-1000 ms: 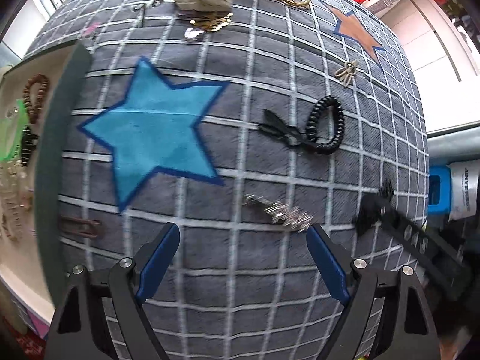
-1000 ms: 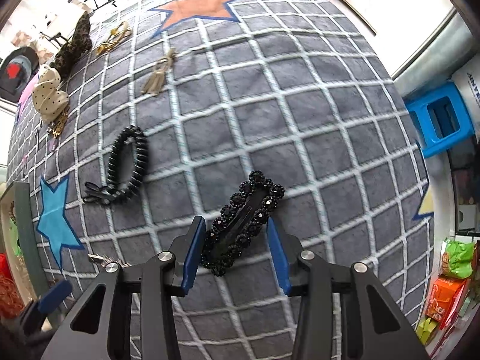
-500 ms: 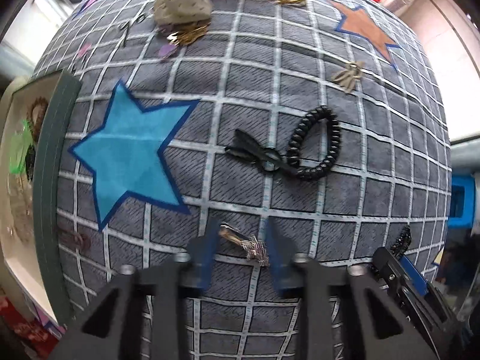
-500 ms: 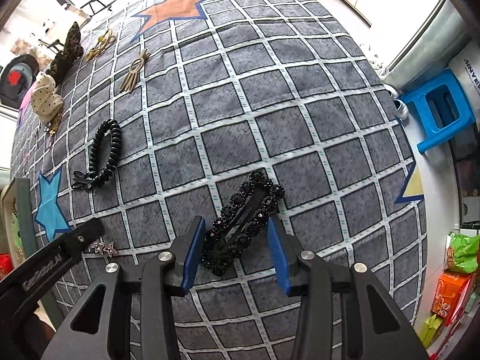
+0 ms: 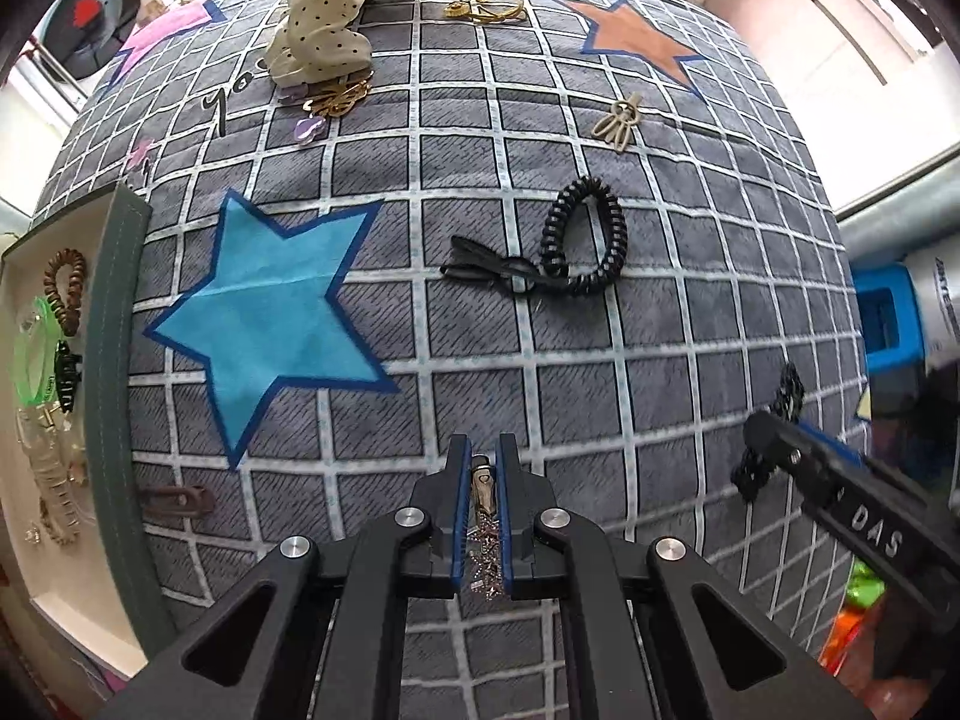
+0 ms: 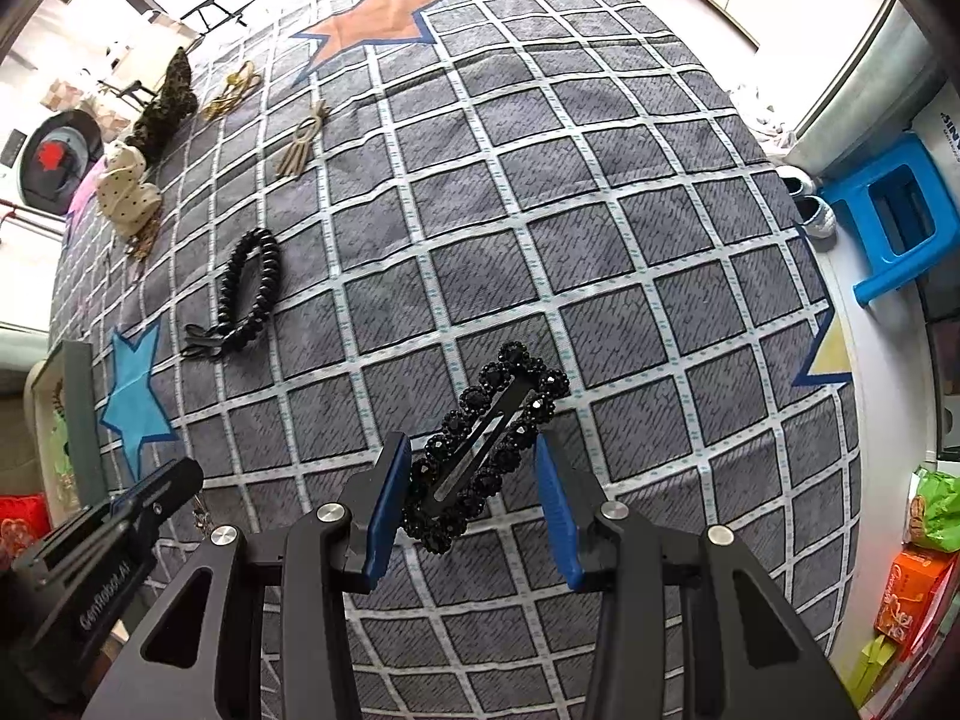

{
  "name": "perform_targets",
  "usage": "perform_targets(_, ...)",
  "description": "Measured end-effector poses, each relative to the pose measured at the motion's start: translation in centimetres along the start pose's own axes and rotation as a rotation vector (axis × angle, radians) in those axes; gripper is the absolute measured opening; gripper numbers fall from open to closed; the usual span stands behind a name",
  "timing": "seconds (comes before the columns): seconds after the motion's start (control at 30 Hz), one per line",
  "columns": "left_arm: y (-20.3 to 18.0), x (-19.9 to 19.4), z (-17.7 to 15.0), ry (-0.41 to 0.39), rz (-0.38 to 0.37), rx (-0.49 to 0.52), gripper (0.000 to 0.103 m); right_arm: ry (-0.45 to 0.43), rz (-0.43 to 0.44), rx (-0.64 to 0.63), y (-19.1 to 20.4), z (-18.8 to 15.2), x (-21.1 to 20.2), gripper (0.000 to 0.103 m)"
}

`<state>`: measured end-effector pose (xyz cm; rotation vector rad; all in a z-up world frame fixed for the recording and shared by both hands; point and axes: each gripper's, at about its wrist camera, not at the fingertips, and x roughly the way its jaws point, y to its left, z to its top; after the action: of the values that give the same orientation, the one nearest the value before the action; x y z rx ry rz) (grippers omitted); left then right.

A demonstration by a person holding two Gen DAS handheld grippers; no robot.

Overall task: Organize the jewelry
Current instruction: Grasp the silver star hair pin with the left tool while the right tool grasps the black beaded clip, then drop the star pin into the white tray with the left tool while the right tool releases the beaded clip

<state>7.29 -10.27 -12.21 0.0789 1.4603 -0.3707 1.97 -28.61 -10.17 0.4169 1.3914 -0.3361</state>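
My left gripper [image 5: 482, 456] is shut on a silver rhinestone hair clip [image 5: 483, 501], held between its blue pads above the grey checked cloth. My right gripper [image 6: 474, 456] is around a black beaded hair clip [image 6: 487, 447]; its jaws stand apart and the clip touches the left pad, so I cannot tell if it is gripped. A tray [image 5: 114, 324] with several hair ties and clips sits at the left edge. The right gripper also shows at the right of the left wrist view [image 5: 774, 438].
On the cloth lie a black coil hair tie [image 5: 579, 243], a brown clip [image 5: 174, 498], a bronze clip [image 5: 618, 120], a gold piece [image 5: 489, 6] and a dotted cream bow [image 5: 318, 36]. A blue stool [image 6: 894, 222] stands off the right edge.
My left gripper moved onto the silver clip, closed on it and now holds it. My right gripper has stayed around the black beaded clip while the view pulled back from the cloth.
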Motion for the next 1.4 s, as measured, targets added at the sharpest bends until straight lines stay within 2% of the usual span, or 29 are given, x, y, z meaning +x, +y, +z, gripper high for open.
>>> perform_targets(0.2,1.3,-2.4,-1.8,-0.026,-0.055,0.039,0.01,0.002,0.014,-0.026,0.9,-1.6,-1.6,0.045)
perform_targets(0.53,5.6,-5.7,-3.7,-0.05,-0.059,0.024,0.01,0.013,0.032,-0.103,4.9,-2.3,-2.5,0.045)
perform_targets(0.93,10.9,-8.5,-4.9,-0.104,-0.044,-0.068,0.01,0.012,0.051,-0.235,12.2,-3.6,-3.4,0.045)
perform_targets(1.4,20.6,-10.4,-7.9,-0.147,0.005,-0.237,0.01,0.024,0.116,-0.416,23.2,-5.6,-3.0,0.045)
